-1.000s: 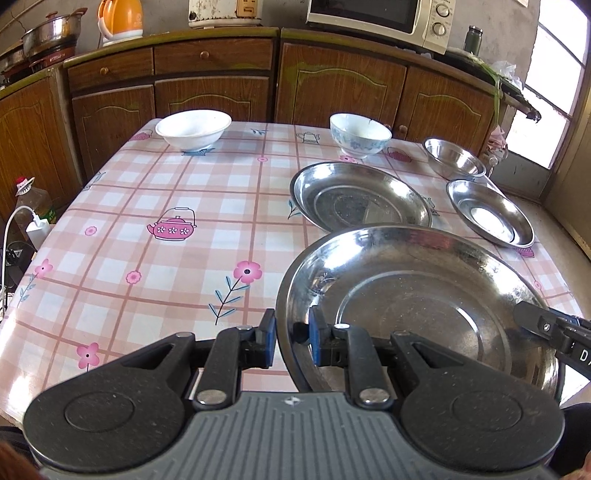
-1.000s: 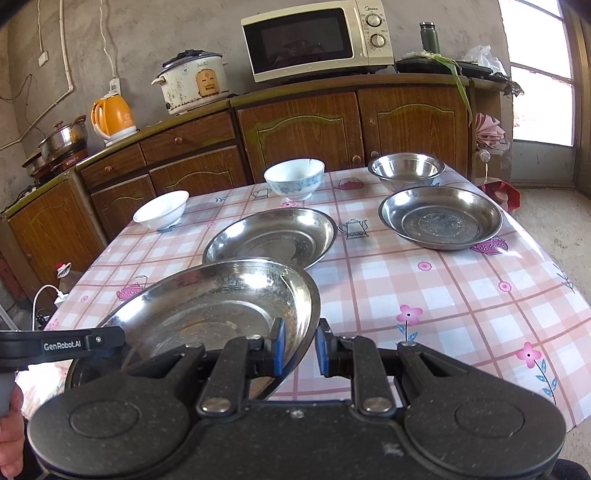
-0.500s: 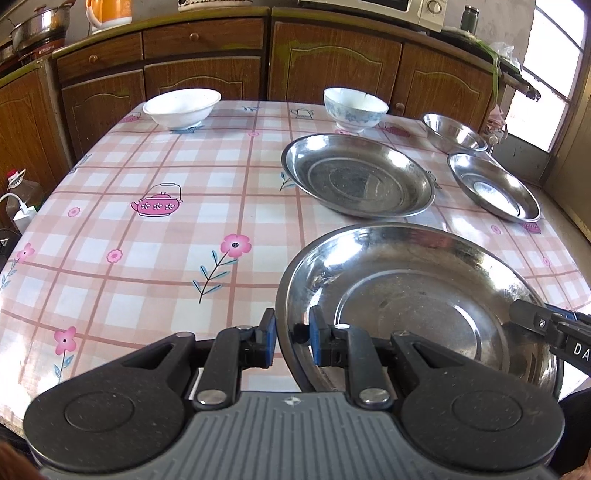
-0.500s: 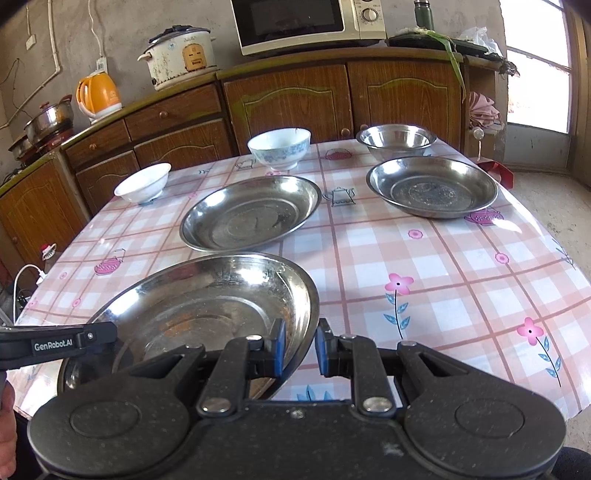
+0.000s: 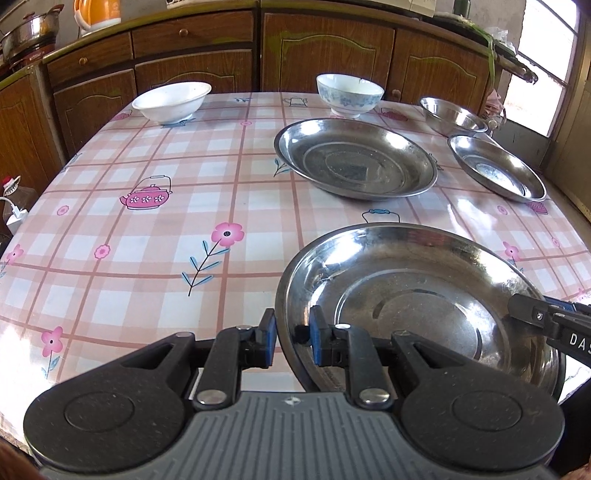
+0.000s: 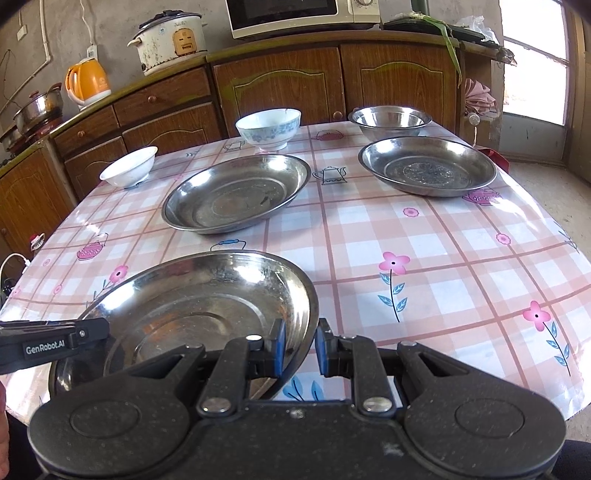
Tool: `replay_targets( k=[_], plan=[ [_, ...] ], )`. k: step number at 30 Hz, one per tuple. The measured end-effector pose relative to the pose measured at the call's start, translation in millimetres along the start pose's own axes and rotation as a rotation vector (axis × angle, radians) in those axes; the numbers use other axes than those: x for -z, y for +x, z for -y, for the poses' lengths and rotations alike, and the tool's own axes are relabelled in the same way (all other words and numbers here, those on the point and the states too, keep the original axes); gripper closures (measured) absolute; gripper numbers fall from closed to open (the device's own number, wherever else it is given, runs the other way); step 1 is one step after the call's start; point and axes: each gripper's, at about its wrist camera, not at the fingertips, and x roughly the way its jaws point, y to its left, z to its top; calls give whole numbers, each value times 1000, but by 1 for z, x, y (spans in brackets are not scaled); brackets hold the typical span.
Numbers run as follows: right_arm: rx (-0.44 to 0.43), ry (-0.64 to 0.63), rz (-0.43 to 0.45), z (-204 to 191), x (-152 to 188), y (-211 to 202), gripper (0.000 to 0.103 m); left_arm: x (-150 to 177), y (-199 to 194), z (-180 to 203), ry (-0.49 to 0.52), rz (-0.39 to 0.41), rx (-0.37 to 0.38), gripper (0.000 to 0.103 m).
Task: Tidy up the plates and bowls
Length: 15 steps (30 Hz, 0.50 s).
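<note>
Left wrist view: your left tongs [image 5: 290,338] and right tongs [image 6: 299,349] still pinch opposite rims of the steel plate [image 5: 424,295], now lower over the bench [image 5: 166,221] than 1 second ago, short of the 2nd plate [image 5: 354,158].

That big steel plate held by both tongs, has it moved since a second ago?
Yes. The big steel plate has come down toward the table: in the right wrist view the microwave has slid up to the picture's top edge, and the tablecloth fills more of the picture.
</note>
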Motion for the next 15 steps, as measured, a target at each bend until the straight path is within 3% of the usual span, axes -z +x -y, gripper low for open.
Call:
replay_targets(
  k=[15],
  plan=[
    [8, 3, -26, 0, 5, 12, 80, 3, 10, -1, 12, -23, -5, 81]
  ],
)
